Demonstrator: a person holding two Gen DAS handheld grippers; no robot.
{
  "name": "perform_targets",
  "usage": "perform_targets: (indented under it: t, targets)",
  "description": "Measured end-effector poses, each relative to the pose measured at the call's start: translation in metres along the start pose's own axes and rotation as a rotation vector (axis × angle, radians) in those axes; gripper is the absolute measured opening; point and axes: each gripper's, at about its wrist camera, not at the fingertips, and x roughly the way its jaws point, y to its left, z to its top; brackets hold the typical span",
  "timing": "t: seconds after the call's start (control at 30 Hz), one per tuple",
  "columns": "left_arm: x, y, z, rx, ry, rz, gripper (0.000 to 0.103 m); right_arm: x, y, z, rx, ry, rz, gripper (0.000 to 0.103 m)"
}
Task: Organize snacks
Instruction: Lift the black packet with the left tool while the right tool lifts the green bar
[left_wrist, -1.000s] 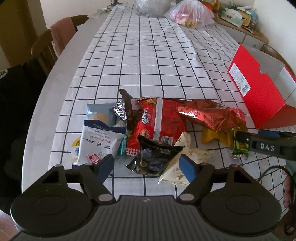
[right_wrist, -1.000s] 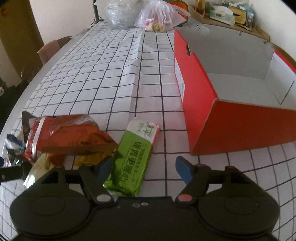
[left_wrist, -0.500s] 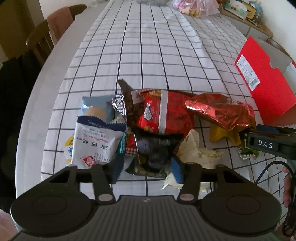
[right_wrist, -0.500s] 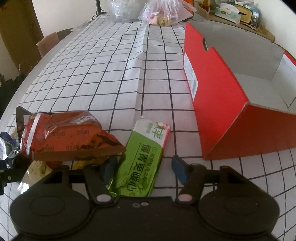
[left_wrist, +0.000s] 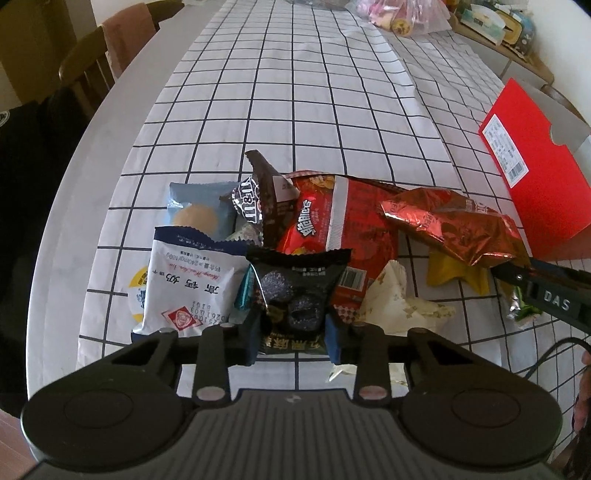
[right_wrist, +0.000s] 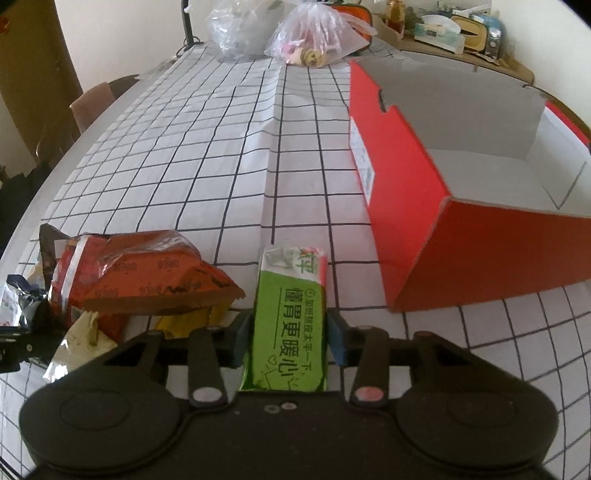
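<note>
A pile of snack packets lies on the checked tablecloth (left_wrist: 295, 92). My left gripper (left_wrist: 293, 332) is shut on a black snack packet (left_wrist: 295, 291) at the near edge of the pile. Beside it lie a white and blue packet (left_wrist: 184, 288), a red chip bag (left_wrist: 340, 229) and a crumpled red foil bag (left_wrist: 454, 225). My right gripper (right_wrist: 290, 334) is shut on a green snack packet (right_wrist: 291, 314), whose far end rests on the cloth. An open red box (right_wrist: 461, 177) with a grey inside stands to its right and is empty.
Clear plastic bags (right_wrist: 314, 40) sit at the far end of the table. Wooden chairs (left_wrist: 96, 62) stand along the left side. A cluttered sideboard (right_wrist: 454, 33) is at the back right. The right gripper's body (left_wrist: 546, 291) reaches into the left wrist view.
Both grippers moved forward and closed: the left around the black packet, the right around the green packet. The green packet now stands straighter between the right fingers.
</note>
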Motion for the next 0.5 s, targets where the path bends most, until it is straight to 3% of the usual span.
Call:
perform_targets:
  t: [0.5]
  targets:
    - [-0.036, -0.001, -0.012, -0.040, -0.009, -0.033, 0.032, -0.065, -0.013, -0.016, 0.070, -0.053, 0.034, 0.041]
